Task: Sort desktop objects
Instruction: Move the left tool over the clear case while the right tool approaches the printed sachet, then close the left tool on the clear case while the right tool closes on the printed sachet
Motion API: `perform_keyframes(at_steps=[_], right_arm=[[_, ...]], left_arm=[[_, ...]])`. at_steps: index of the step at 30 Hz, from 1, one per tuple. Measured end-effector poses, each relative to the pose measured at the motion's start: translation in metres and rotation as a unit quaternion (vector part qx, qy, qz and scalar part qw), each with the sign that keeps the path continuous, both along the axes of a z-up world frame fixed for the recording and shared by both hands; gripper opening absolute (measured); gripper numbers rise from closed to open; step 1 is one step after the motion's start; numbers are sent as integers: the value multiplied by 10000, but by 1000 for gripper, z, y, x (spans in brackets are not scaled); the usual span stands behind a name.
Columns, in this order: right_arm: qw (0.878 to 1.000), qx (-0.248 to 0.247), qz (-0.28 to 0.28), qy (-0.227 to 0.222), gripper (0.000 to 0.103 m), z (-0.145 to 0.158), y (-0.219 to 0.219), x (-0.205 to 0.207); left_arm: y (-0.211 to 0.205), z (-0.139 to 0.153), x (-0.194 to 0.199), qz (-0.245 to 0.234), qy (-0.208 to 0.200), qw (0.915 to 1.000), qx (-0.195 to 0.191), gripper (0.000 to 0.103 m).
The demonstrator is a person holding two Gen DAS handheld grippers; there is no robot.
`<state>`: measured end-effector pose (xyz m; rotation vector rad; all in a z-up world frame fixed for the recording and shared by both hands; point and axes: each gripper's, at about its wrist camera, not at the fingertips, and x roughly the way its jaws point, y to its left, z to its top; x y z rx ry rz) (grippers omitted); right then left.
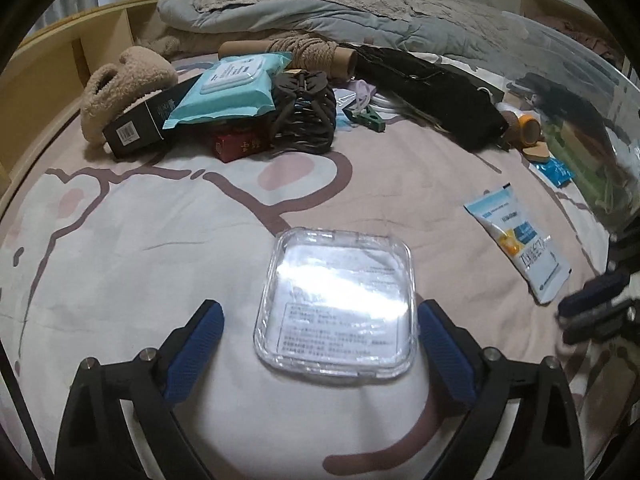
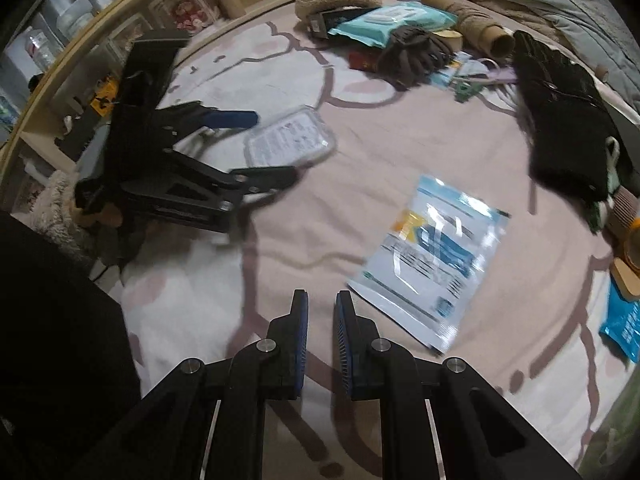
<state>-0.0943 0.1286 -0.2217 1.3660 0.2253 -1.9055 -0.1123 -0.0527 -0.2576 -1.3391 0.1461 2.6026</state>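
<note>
The left gripper [image 1: 320, 344] is held wide open over the bedsheet [image 1: 120, 260], nothing gripped; the clear case [image 1: 336, 308] lies flat between its pads, just ahead, untouched, its sides squared to them. The sachet [image 1: 520, 244] lies farther right, nearer the right gripper [image 2: 322, 320], which is nearly shut and empty.

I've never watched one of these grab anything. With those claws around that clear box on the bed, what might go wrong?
The clear box lies flat on the soft sheet, so the open left gripper may dig its fingers into the fabric or slide off the glossy low rim. The box looks about as wide as the jaws stand apart, so one pad could push it away. The right gripper, shut and empty, cannot steady it.
</note>
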Motion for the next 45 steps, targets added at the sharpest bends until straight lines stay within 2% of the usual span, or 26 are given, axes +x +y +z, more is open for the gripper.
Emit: perform_keyframes(at_steps=[6,11,20,29,37,42,45], right_arm=[[9997,44,125,-187,15,-10,-31,-9],[9996,177,20,-200,14,-18,-34,-13],[9975,314,-603,-170,14,-18,3,-22],[9869,493,-1538,-31,15,-16,53,-39],[9749,727,-2100,141,15,-16,72,-53],[9738,897,-2057,355,15,-10,70,-52],[9738,803,-2054,548,15,-1,73,-49]], left_arm=[[0,-1,-8,-35,-115,9999,81,98],[1,-1,-9,-96,-167,9995,244,98],[6,2,-5,-205,-275,9973,642,98],[7,-1,-4,-77,-301,9970,715,98],[8,-8,-6,-32,-232,9982,549,98],[13,-16,-4,-42,-41,9994,346,100],[14,-18,-3,-44,54,9996,289,100]])
